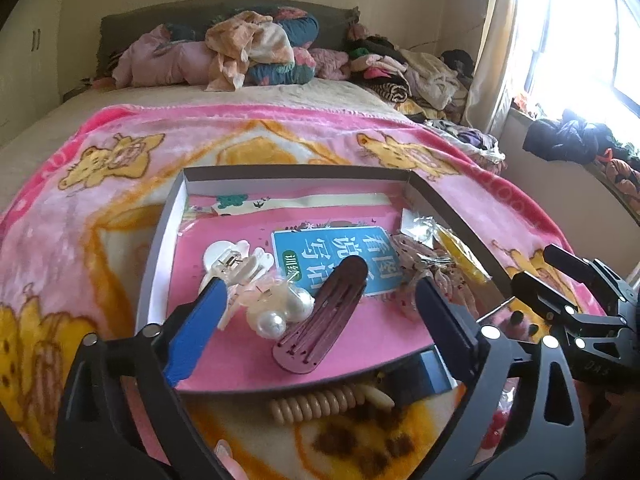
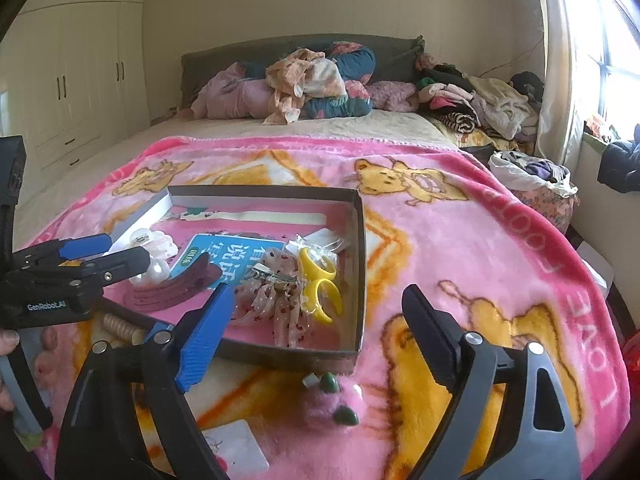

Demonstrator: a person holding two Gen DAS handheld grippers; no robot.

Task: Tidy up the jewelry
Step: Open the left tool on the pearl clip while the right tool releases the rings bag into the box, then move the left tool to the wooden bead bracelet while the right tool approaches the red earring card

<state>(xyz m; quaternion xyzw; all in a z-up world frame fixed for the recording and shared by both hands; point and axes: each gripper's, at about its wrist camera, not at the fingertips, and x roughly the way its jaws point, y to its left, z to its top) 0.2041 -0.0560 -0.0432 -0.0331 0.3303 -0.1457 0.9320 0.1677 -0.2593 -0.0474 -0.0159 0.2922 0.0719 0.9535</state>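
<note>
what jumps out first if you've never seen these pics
The loud pink cartoon-bear blanket covering the bed grabs the eye, with a shallow grey box lying on it. Inside the box sit yellow ring-shaped pieces near its right wall, a dark purple hair clip in the middle, and big pearls beside it. The left gripper hangs open over the clip; the right gripper is open too.

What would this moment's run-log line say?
left tongs: open over box, above maroon clip | right tongs: open, near box corner | beige coil tie, green studs: outside on blanket
</note>
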